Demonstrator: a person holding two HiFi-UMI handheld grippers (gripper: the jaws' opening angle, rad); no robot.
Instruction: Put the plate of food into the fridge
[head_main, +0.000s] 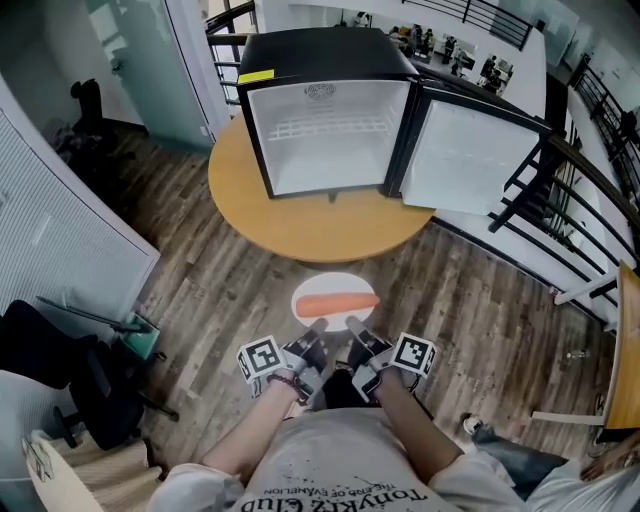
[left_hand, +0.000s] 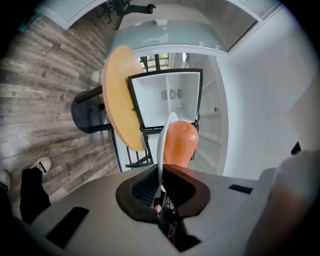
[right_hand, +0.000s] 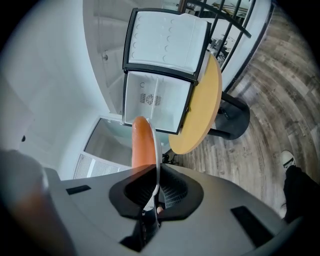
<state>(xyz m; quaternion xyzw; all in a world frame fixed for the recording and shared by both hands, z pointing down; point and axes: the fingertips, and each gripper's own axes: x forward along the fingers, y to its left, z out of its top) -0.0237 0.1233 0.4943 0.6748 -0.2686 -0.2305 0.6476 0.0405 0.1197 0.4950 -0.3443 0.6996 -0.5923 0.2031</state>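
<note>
Both the left gripper (head_main: 311, 352) and right gripper (head_main: 362, 350) clamp the plate (head_main: 335, 299); carry it level into the open fridge (head_main: 330, 136).

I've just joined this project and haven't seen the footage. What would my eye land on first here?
First, the round white plate carrying a long orange sausage, gripped at its near rim by the left tongs and the right tongs together, above the plank floor. Beyond it, a small black fridge stands on a round wooden table, its door swung wide open and its white inside bare but for a wire shelf.
</note>
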